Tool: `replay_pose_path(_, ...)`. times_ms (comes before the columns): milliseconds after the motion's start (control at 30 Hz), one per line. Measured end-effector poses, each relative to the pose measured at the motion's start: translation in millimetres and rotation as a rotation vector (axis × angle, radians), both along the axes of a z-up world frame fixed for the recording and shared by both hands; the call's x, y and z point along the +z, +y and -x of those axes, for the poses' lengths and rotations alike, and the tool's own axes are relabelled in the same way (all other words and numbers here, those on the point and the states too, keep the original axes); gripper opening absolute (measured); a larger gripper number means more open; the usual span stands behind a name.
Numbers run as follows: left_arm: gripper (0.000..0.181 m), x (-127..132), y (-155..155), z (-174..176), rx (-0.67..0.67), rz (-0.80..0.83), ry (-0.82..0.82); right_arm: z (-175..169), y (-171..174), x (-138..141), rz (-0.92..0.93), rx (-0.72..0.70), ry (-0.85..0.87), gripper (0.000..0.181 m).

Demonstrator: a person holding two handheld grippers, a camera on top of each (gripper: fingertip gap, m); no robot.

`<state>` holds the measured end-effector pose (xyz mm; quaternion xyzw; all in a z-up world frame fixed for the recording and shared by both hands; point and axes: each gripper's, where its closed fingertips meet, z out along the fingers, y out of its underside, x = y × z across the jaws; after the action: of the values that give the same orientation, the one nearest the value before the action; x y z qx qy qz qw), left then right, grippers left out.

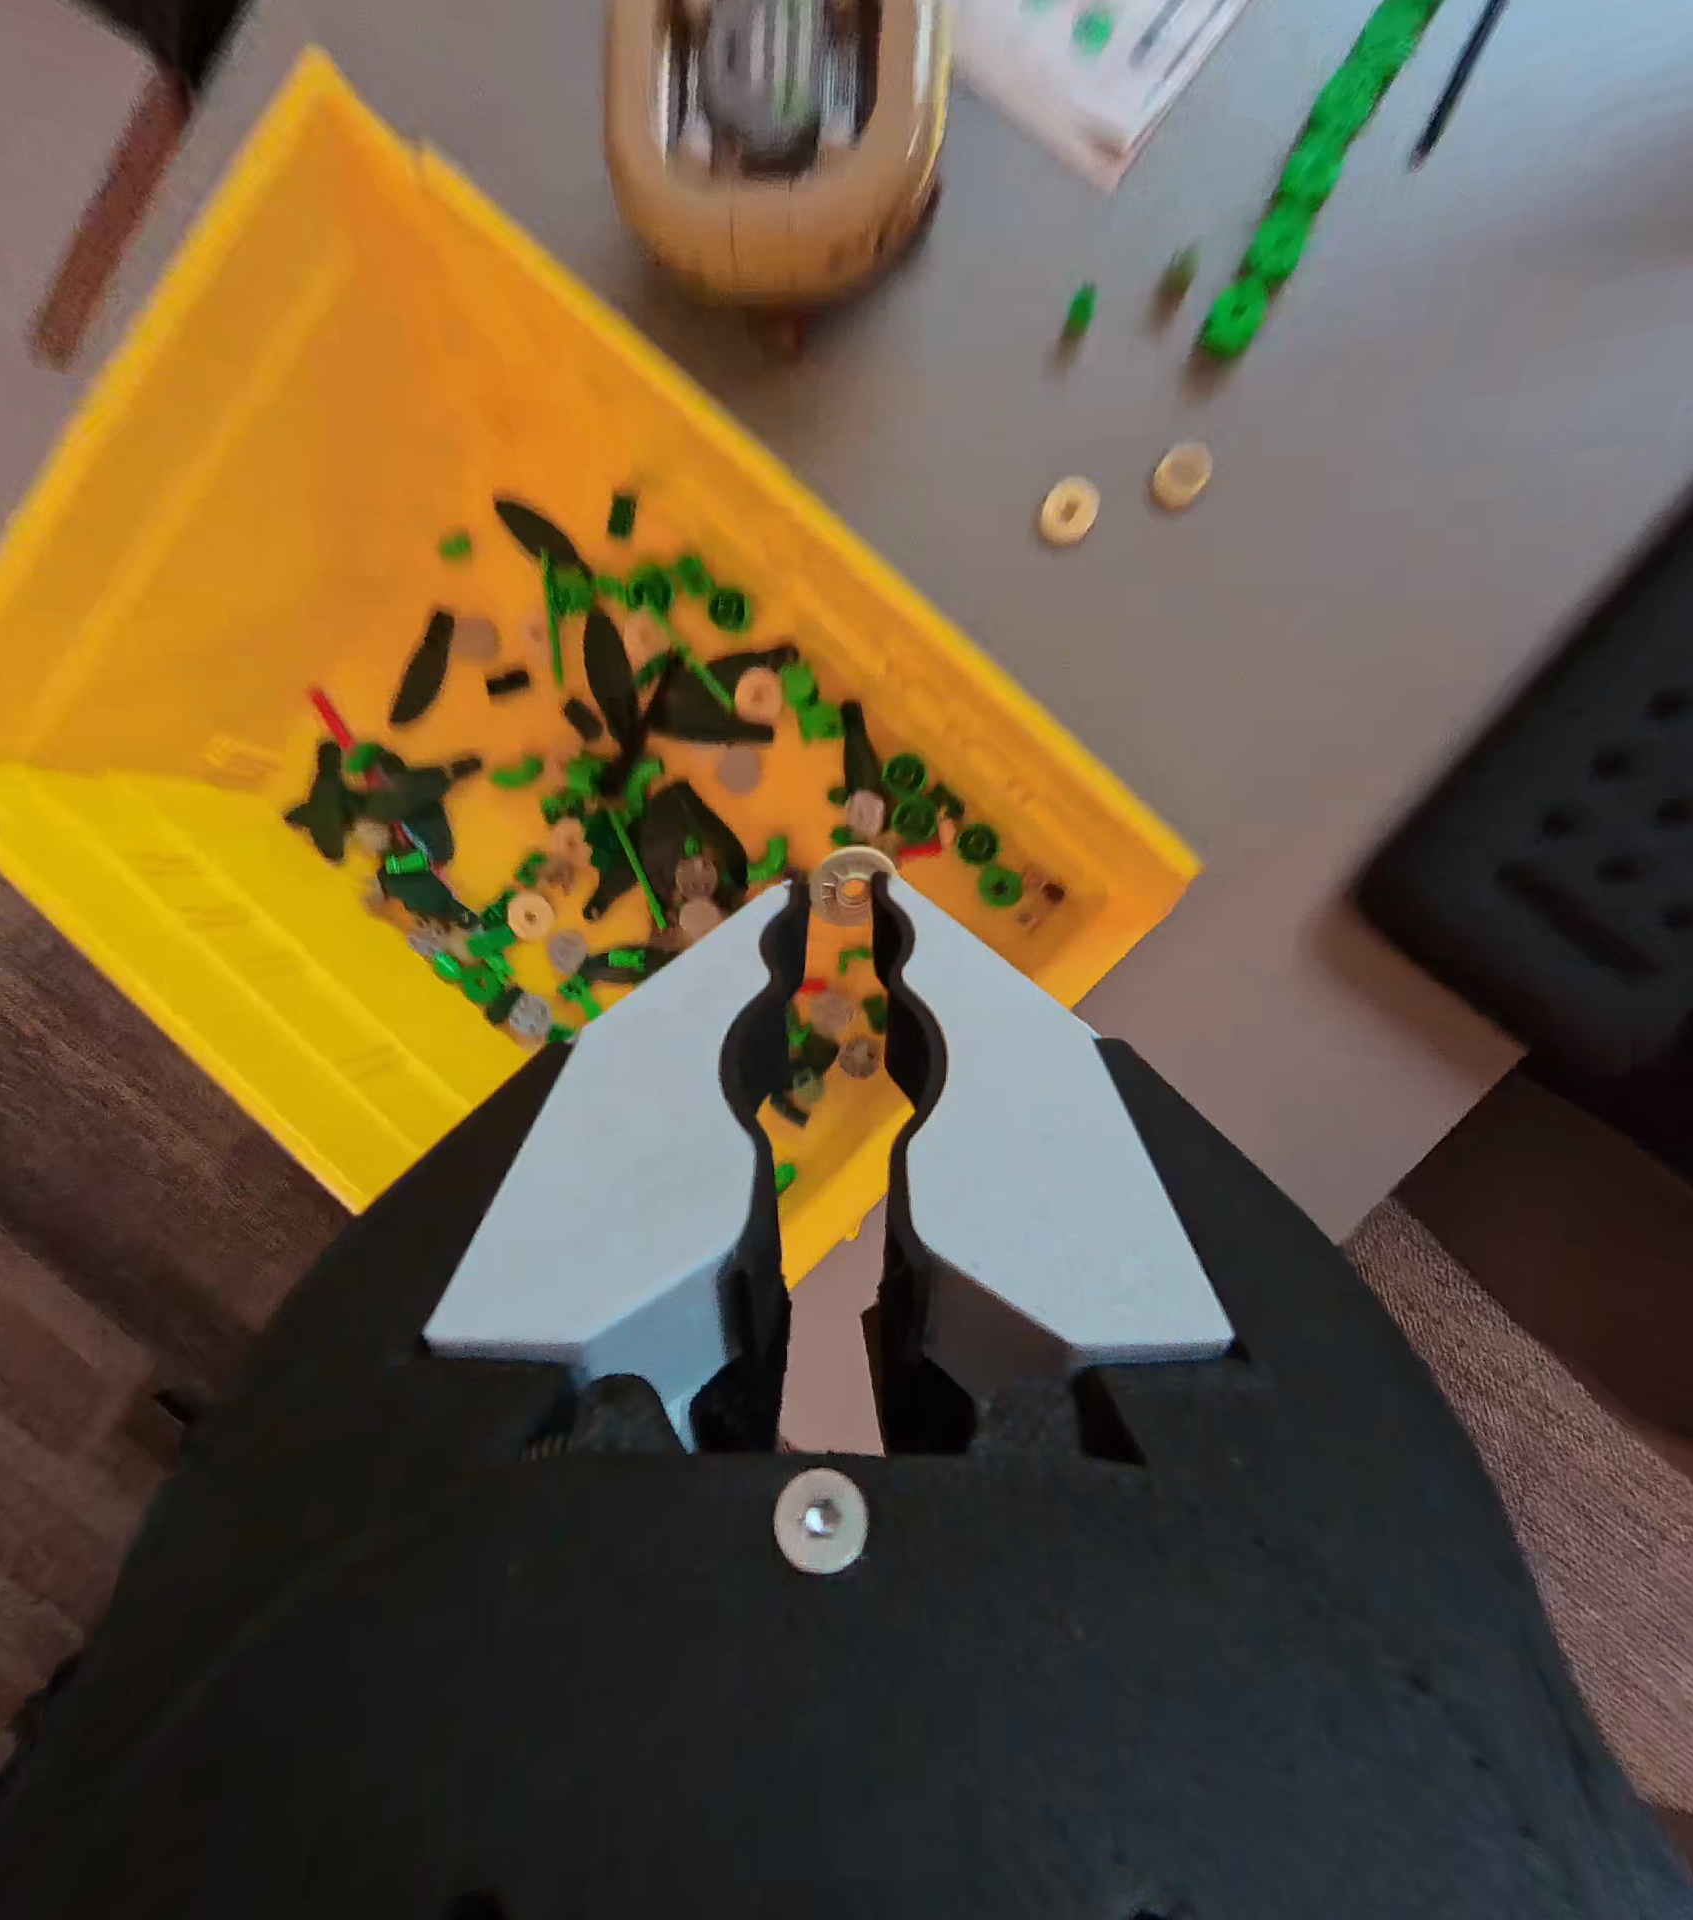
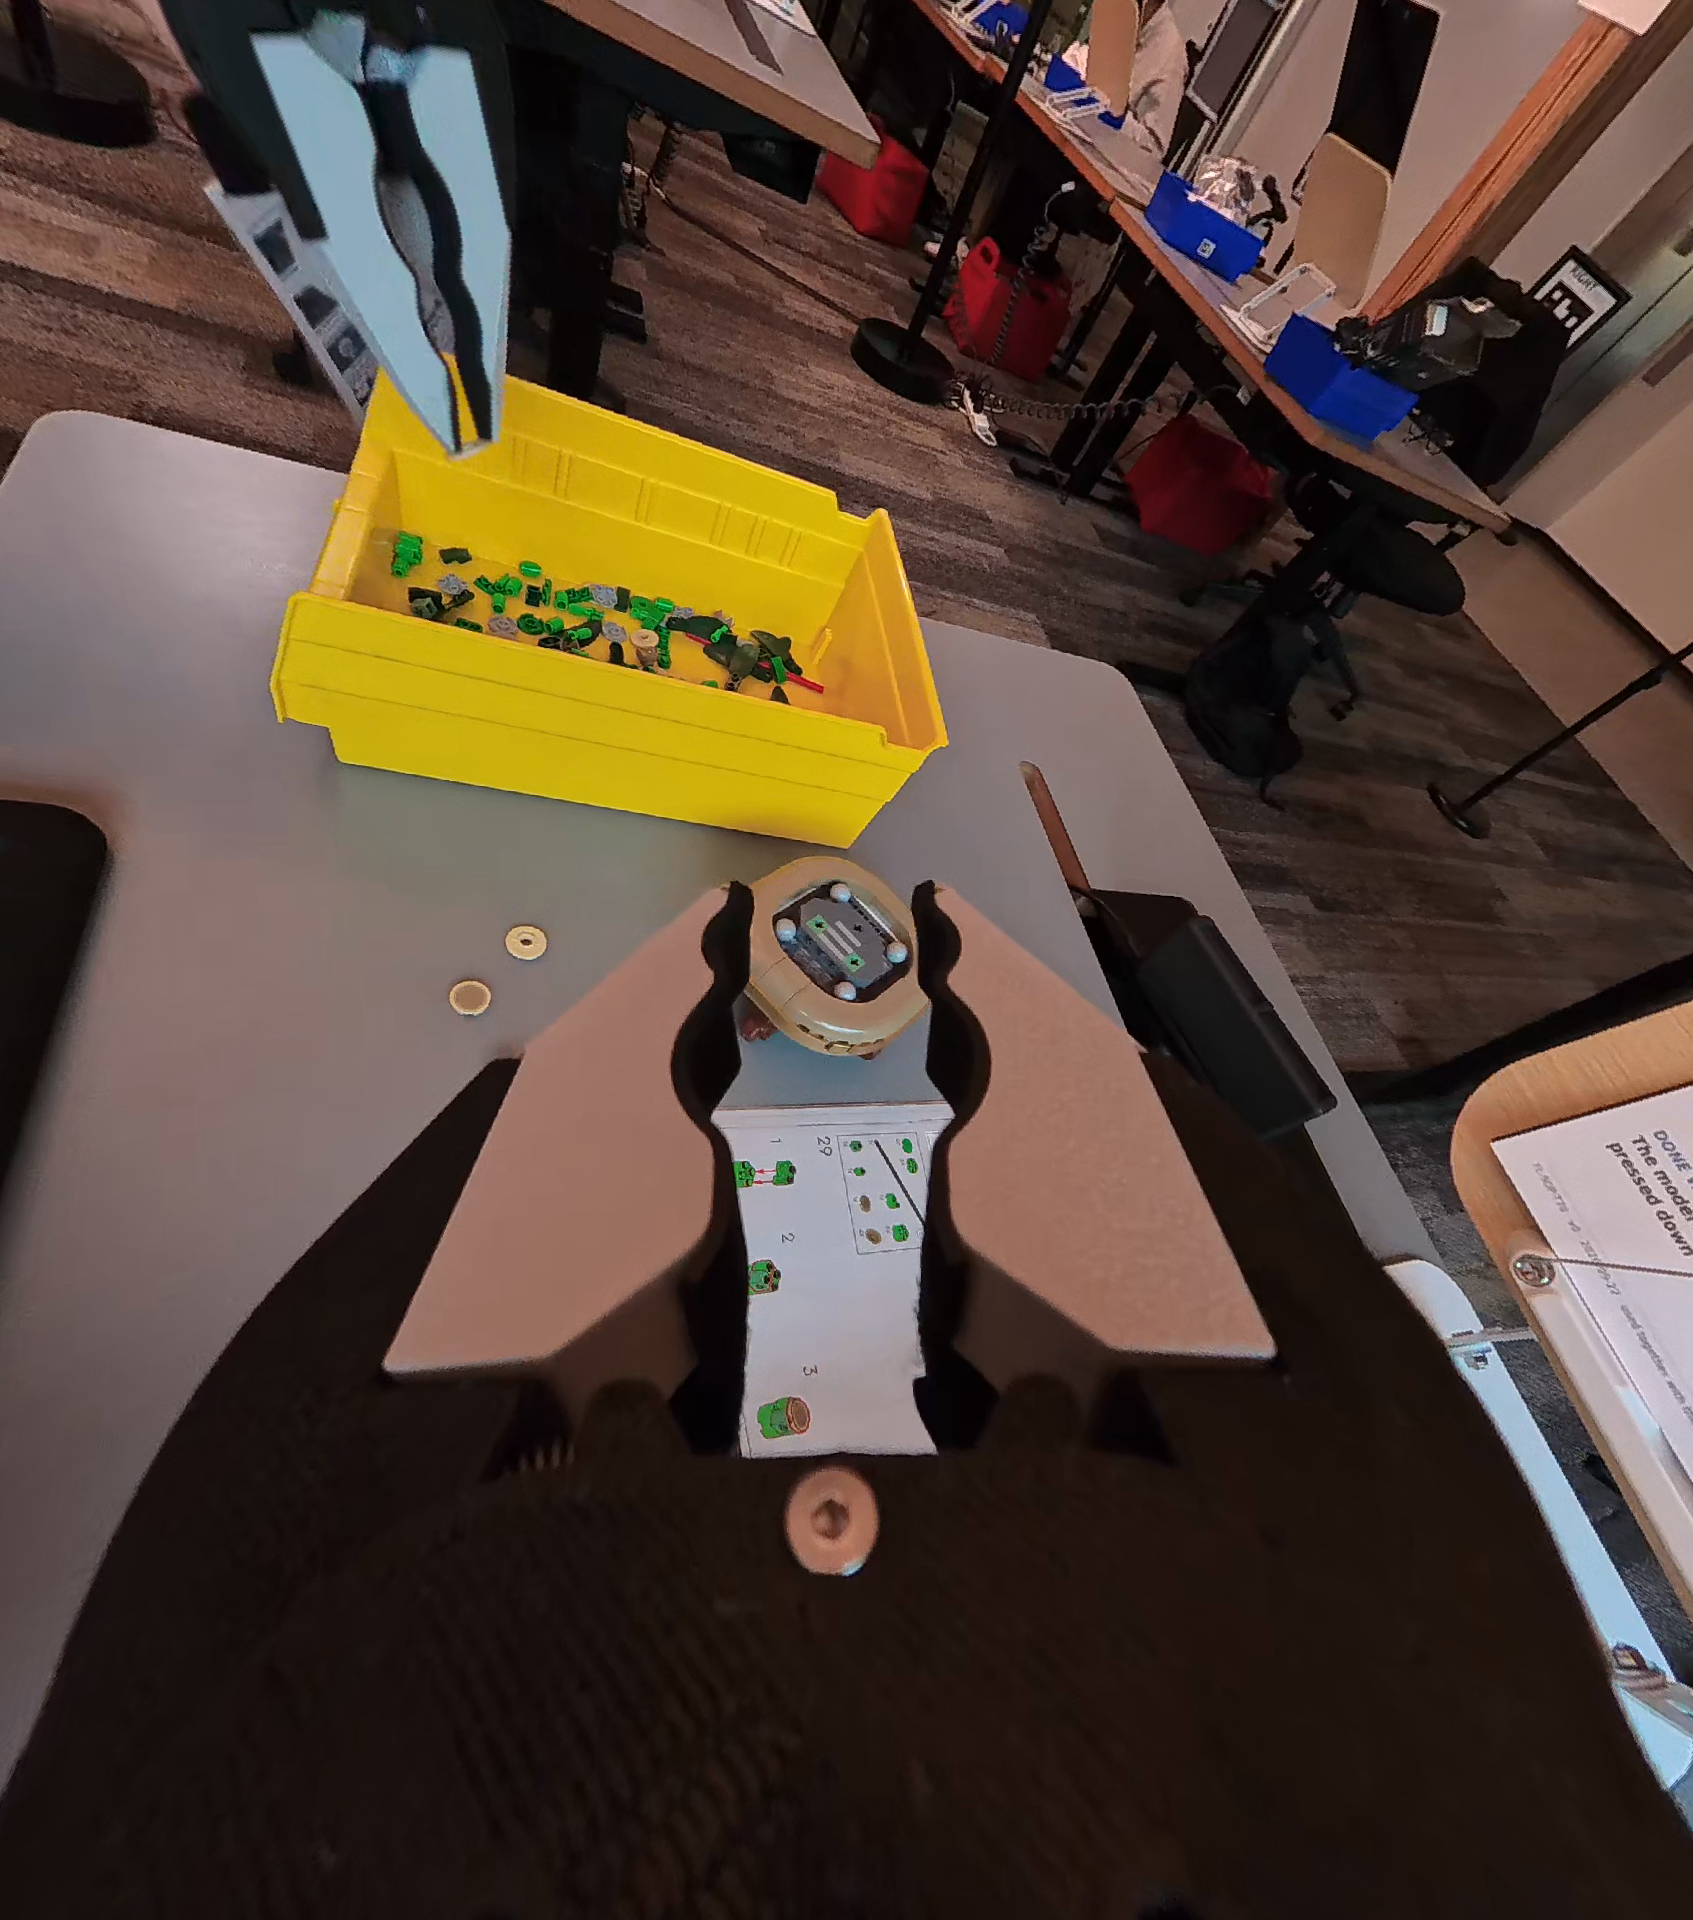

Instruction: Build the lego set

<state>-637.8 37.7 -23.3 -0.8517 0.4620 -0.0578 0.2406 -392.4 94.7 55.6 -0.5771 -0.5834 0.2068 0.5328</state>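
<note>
So, left gripper: its jaws pinch a small tan round piece right at the tips, so it can be lifted up and carried out
Yellow bin: it sits under and past the left jaws, and its walls keep the loose green and dark pieces from rolling away
Two tan rings: they lie flat on the grey table, to the right of the left jaws, likely set out ready to use
Right gripper: its jaws are wide apart and hold nothing; they look ready to steady the model
Tan model: it sits between the right tips
Instruction sheet: it lies flat below the right jaws, where the steps are easy to see
</note>
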Motion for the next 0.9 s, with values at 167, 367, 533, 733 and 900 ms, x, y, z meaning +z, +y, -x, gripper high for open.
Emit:
replay_pose_path(167,0.01,3,-1,-79,-0.148,0.032,0.051,-3,-3,3,-0.006,0.001,-0.001,0.031)
replay_pose_path(367,0.01,-73,23,-123,-0.225,0.146,0.244,-10,-9,7,-0.032,0.003,-0.016,0.031)
replay_pose_path(533,0.01,-113,43,-121,-0.203,0.207,0.358,-15,-13,15,-0.053,0.012,-0.009,0.031)
replay_pose_path(733,0.01,-130,44,-124,-0.205,0.278,0.395,-20,-15,23,-0.057,0.023,0.019,0.031)
replay_pose_path(900,0.01,-138,47,-124,-0.207,0.301,0.42,-21,-18,25,-0.065,0.029,0.017,0.031)
